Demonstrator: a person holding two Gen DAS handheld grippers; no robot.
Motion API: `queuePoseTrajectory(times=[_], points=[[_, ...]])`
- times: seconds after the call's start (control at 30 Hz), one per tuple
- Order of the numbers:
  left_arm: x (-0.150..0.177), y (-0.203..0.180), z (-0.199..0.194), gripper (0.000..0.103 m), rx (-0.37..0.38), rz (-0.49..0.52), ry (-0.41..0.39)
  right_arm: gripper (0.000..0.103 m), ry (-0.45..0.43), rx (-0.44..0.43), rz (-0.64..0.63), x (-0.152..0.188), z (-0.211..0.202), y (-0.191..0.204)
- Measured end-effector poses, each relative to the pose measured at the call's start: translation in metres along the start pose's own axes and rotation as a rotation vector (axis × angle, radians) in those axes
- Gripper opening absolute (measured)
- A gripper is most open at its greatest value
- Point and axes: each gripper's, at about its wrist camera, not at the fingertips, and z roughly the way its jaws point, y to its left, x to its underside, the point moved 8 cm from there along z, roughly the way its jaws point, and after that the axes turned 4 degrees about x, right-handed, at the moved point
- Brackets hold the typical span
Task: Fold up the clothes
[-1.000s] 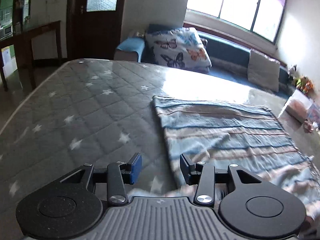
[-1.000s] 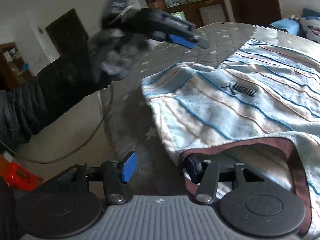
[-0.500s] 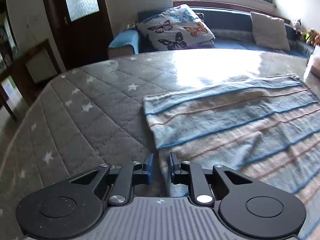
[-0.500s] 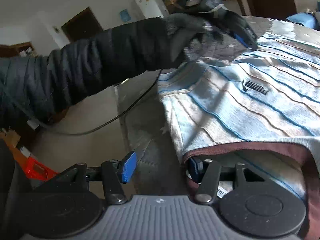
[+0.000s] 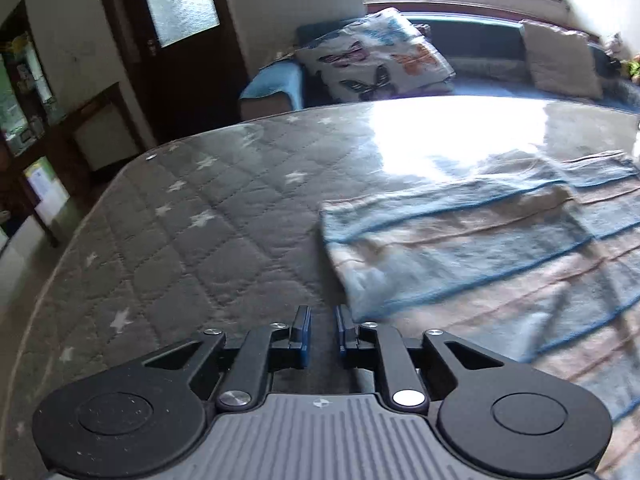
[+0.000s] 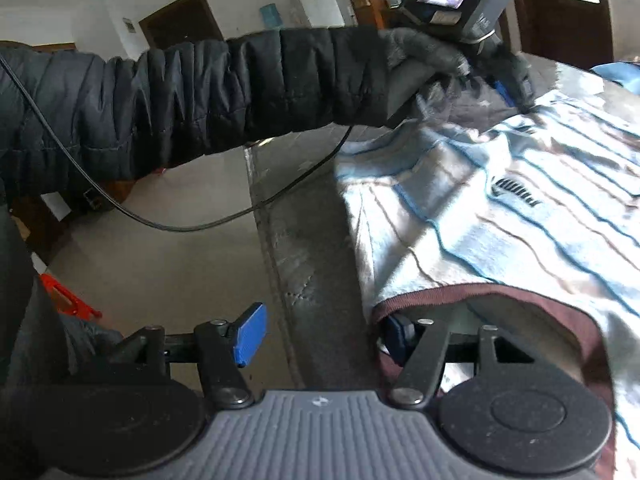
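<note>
A light blue and beige striped shirt [image 5: 480, 256] lies flat on the grey quilted mattress [image 5: 192, 240]. My left gripper [image 5: 322, 334] hovers at the shirt's near left corner, jaws nearly closed with a narrow gap and nothing between them. In the right wrist view the same shirt [image 6: 500, 216] shows a dark logo and a maroon collar [image 6: 480, 294]. My right gripper [image 6: 324, 334] is open at the collar edge, its right finger tucked under the collar. The left gripper [image 6: 510, 92] also shows there, down at the shirt's far corner.
A sofa with a butterfly cushion [image 5: 372, 60] stands beyond the mattress under a bright window. A dark door [image 5: 176, 32] is at the back left. The person's black sleeve [image 6: 240, 96] and a cable [image 6: 240, 208] cross over the floor beside the mattress edge.
My left gripper has narrowed from wide open to nearly closed and moved down to the shirt's corner. The right gripper has stayed open at the collar.
</note>
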Motion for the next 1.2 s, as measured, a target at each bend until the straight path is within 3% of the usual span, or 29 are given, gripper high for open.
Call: queuePoseTrajectory(times=[0.17, 0.23, 0.47, 0.6, 0.73, 0.83, 1.07, 1.2], points=[[0.001, 0.002, -0.026, 0.019, 0.002, 0.004, -0.053, 0.061, -0.008, 0.06, 0.044, 0.007, -0.036, -0.007], [0.001, -0.005, -0.044, 0.023, 0.032, 0.011, -0.084, 0.06, -0.023, 0.112, 0.068, 0.009, -0.051, -0.015], [0.035, -0.063, -0.11, 0.034, 0.189, 0.152, -0.146, 0.04, -0.022, 0.433, 0.179, 0.032, -0.093, -0.063], [0.063, -0.103, -0.138, 0.043, 0.288, 0.202, -0.145, 0.031, 0.005, 0.524, 0.22, 0.051, -0.109, -0.078], [0.091, -0.138, -0.156, 0.044, 0.375, 0.223, -0.136, 0.006, 0.02, 0.569, 0.214, 0.06, -0.114, -0.072], [0.111, -0.154, -0.159, 0.044, 0.387, 0.249, -0.125, 0.001, 0.032, 0.603, 0.21, 0.068, -0.119, -0.068], [0.132, -0.161, -0.158, 0.043, 0.377, 0.299, -0.091, 0.002, 0.085, 0.589, 0.219, 0.091, -0.123, -0.058], [0.112, -0.167, -0.172, 0.044, 0.405, 0.27, -0.15, 0.007, 0.011, 0.615, 0.249, 0.08, -0.145, -0.068]])
